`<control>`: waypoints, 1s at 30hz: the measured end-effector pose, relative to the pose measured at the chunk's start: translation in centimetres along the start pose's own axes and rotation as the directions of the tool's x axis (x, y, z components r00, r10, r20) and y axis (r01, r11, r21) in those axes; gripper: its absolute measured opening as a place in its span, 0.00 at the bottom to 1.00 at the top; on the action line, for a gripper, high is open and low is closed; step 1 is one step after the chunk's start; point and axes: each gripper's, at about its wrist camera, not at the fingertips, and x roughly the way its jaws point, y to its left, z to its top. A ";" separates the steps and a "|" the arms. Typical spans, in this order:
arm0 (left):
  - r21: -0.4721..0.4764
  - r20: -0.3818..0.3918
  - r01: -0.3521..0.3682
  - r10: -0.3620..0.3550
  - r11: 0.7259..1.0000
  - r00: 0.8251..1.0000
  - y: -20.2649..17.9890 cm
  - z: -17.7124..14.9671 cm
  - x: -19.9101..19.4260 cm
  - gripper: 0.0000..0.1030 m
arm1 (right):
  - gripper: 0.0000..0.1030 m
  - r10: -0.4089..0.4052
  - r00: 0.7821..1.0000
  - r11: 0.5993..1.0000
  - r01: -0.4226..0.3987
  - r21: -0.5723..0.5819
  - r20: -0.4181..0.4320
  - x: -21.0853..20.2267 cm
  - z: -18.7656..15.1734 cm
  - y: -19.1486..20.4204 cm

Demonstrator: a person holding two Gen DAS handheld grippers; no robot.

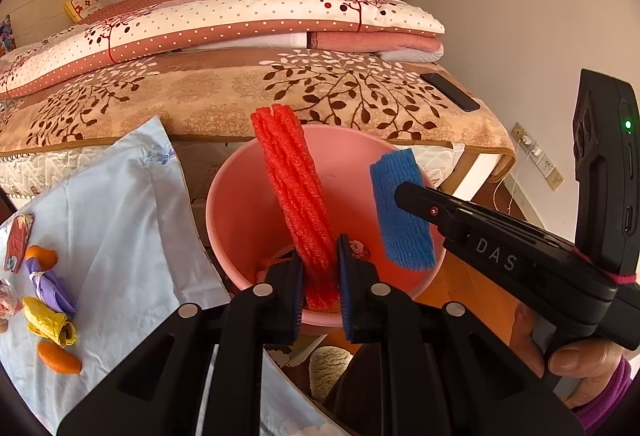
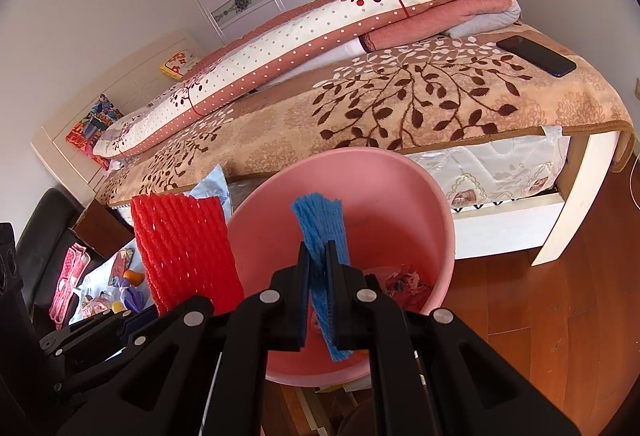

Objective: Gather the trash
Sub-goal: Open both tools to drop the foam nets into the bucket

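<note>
Two foam nets are held over the pink bucket [image 1: 240,203], evidently so each can drop straight in: the red foam net [image 1: 298,195] is clamped in the left gripper [image 1: 320,276], the blue foam net [image 2: 320,236] in the right gripper [image 2: 318,276]. More trash (peels, wrappers) is left on the pale cloth [image 1: 120,215].

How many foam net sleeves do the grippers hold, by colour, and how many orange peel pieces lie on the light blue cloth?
Red foam net sleeve, in the left gripper: 1
Blue foam net sleeve, in the right gripper: 1
Orange peel pieces on the light blue cloth: 2
Total: 4
</note>
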 end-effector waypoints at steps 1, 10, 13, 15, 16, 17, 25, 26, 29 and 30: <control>-0.002 -0.002 0.003 -0.003 1.000 1.000 0.0 0.0 0.0 0.20 | 0.07 0.001 1.000 1.000 -0.001 0.002 0.000 0.1 0.0 0.0; 0.004 0.018 -0.002 0.002 1.000 1.000 0.0 0.3 -0.4 0.43 | 0.07 -0.004 1.000 1.000 0.004 0.011 0.002 0.4 0.2 -0.4; -0.001 0.020 0.002 -0.002 1.000 1.000 0.2 0.3 -0.7 0.43 | 0.17 -0.013 1.000 1.000 0.013 0.009 0.003 0.3 0.2 -0.4; 0.001 0.020 0.005 -0.005 1.000 1.000 0.3 0.3 -0.8 0.43 | 0.32 -0.021 1.000 1.000 0.021 0.009 0.014 0.2 0.2 -0.4; 0.000 0.021 0.006 -0.006 1.000 1.000 0.3 0.3 -0.9 0.43 | 0.38 -0.016 1.000 1.000 0.016 0.009 0.022 0.0 0.2 -0.4; -0.001 0.023 0.007 -0.007 1.000 1.000 0.4 0.3 -1.1 0.43 | 0.39 -0.016 1.000 1.000 0.016 0.006 0.026 -0.1 0.3 -0.2; -0.038 0.036 0.018 -0.016 0.999 0.999 1.4 0.2 -2.3 0.43 | 0.39 -0.019 0.999 1.000 0.019 -0.012 0.035 -0.5 0.3 0.6; -0.042 0.038 0.017 -0.016 0.999 0.999 1.5 0.2 -2.4 0.43 | 0.39 -0.017 0.999 1.000 0.018 -0.014 0.037 -0.6 0.3 0.8; -0.053 0.049 0.015 -0.012 0.999 0.999 2.0 0.2 -3.0 0.43 | 0.39 -0.013 0.999 1.000 0.014 -0.023 0.042 -1.0 0.2 1.3; -0.058 0.054 0.014 -0.011 0.998 0.998 2.1 0.2 -3.2 0.43 | 0.39 -0.013 0.999 1.000 0.014 -0.027 0.043 -1.1 0.2 1.4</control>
